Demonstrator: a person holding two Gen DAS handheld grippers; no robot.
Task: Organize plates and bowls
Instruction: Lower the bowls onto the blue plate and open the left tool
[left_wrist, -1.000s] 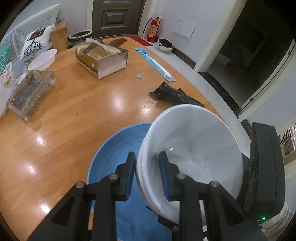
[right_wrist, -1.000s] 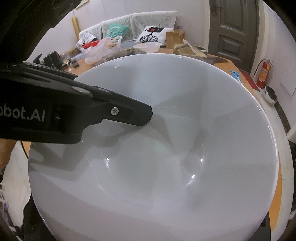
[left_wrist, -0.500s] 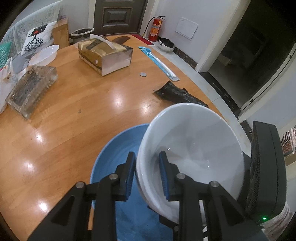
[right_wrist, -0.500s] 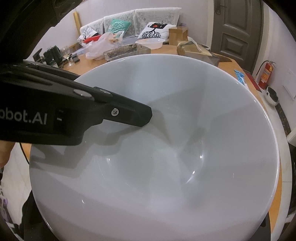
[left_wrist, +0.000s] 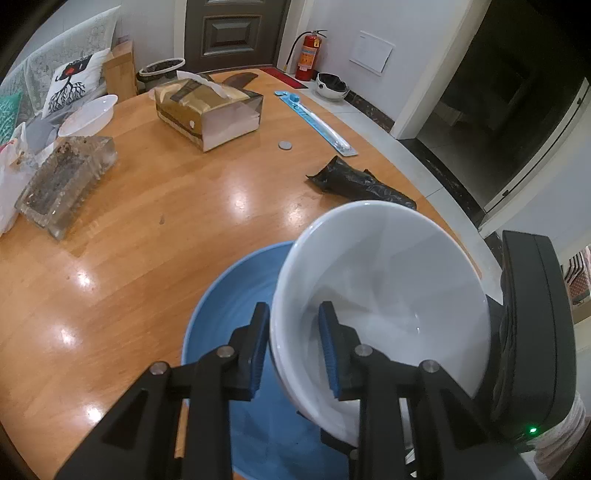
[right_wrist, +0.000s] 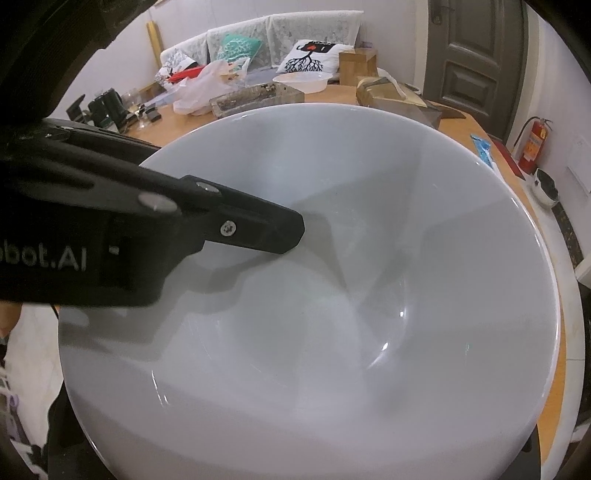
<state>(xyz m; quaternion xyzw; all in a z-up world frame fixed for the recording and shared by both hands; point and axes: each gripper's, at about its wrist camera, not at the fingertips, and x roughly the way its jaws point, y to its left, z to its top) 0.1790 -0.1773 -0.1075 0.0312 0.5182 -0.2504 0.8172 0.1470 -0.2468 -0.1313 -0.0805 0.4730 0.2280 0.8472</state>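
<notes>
While tilted over the blue plate, white bowl's rim sits between the left tool pads.

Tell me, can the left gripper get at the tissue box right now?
Probably not yet: the left gripper is clamped on the white bowl, though the table toward the tissue box looks unobstructed.

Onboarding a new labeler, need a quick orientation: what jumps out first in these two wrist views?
The white bowl dominates: tilted, its rim clamped between the left gripper pads, and filling nearly the whole right wrist view. Under it lies a blue plate on the round wooden table. Farther back on the table sit a tissue box, a glass tray and a crumpled black bag.
</notes>
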